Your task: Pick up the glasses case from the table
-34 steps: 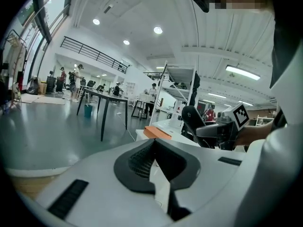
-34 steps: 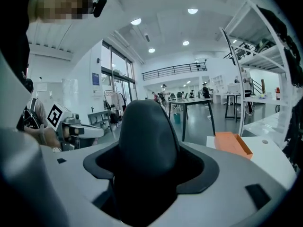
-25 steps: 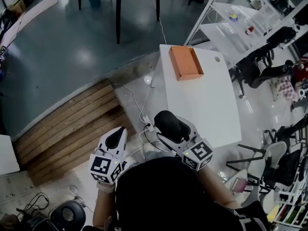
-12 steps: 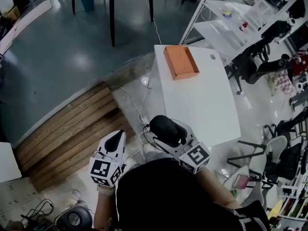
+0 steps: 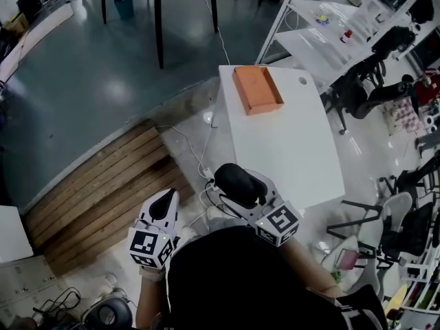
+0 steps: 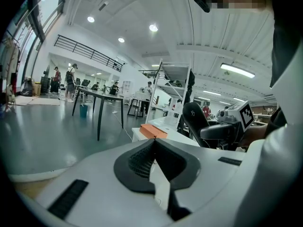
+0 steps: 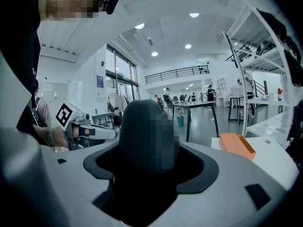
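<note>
The case is gripped in the right claw, at the 6 o'clock end of the surface. The left claw is closed on nothing. The case's underside is hidden.

Dark, near-black glasses case, smooth and rounded, with a domed end. Clamped between the jaws of the right gripper, lifted clear of the white table and held just off its near left corner. Seen from the right gripper view, standing upright between the two jaws, domed end pointing away from the gripper and filling the gap. From the left, a tall dark oval with a small pale mark. Apparently closed, though blur hides any seam.
</note>
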The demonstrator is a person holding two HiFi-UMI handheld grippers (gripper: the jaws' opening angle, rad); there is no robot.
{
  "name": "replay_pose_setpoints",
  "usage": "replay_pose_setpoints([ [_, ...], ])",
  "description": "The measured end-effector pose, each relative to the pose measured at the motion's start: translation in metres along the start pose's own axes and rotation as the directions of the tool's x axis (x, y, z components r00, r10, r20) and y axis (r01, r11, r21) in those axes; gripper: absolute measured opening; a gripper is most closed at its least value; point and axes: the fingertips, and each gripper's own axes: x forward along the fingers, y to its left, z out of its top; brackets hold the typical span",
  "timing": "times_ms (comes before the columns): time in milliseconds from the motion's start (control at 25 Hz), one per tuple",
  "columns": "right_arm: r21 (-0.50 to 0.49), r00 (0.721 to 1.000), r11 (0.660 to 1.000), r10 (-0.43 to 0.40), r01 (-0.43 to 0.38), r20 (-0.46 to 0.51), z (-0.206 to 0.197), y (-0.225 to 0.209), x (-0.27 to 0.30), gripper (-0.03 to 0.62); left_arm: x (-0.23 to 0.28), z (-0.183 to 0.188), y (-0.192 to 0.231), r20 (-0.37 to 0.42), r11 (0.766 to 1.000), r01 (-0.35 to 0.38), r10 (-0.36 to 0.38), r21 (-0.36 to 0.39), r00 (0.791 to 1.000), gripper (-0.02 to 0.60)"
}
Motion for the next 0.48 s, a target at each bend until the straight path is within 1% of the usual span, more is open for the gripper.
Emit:
replay_pose_setpoints([
  [280, 0.003, 1.000, 1.000, -0.006, 0.006, -0.004, -0.005, -0.005, -0.005, 0.368, 0.000, -0.004, -0.006, -0.011, 1.000, -0.008, 0.008, -0.001, 1.000, 0.018],
  [480, -0.002, 1.000, 1.000, -0.001, 0.001, 0.000, 0.001, -0.010, -0.009, 0.370, 0.003, -0.001, -0.013, -0.015, 1.000, -0.008, 0.008, 0.000, 1.000, 0.018],
])
